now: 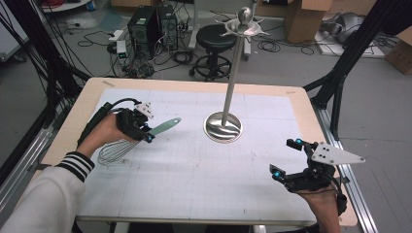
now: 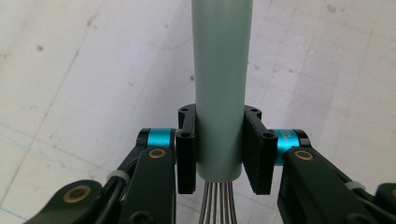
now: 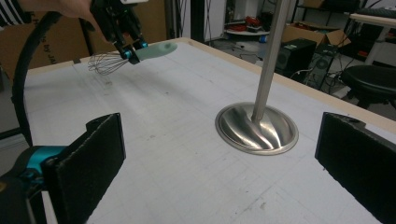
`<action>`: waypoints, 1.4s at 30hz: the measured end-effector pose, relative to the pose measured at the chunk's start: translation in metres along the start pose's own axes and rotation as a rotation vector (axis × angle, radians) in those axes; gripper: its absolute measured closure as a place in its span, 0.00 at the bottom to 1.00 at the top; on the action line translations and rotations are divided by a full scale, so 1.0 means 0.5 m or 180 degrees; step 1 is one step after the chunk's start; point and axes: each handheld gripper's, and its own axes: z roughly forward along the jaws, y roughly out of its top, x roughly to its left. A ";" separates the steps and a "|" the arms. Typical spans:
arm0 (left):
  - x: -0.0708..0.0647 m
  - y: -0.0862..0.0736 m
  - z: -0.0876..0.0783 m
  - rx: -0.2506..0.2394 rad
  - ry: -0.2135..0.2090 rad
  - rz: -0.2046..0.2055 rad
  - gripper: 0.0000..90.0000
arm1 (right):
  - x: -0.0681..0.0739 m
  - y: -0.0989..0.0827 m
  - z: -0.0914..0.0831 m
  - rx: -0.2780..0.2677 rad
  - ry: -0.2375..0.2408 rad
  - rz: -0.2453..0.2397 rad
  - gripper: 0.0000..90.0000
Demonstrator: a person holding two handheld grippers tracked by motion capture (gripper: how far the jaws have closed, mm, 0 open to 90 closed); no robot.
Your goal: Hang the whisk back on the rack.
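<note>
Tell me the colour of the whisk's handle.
Pale grey-green, the whisk handle clamped in the left gripper; clearest in the left gripper view.

Your right gripper [image 3: 224,172] gapes near the stand [image 3: 257,128]; far beyond the stand, your left gripper [image 3: 128,49] clamps the whisk [image 3: 156,50].

White sleeve [image 1: 46,199] with black-striped cuff; black, cyan-banded fingers [image 2: 186,154].

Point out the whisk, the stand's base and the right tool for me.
whisk [image 1: 164,126]: high view, on its green handle.
base [image 3: 273,135]: right gripper view, on the steel dish.
right tool [image 1: 286,157]: high view, midway between its fingertips.
</note>
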 end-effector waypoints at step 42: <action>-0.031 0.169 -0.160 -0.1145 -0.0137 0.0371 0.77 | -0.006 -0.004 0.002 0.0011 0.0052 0.0006 0.01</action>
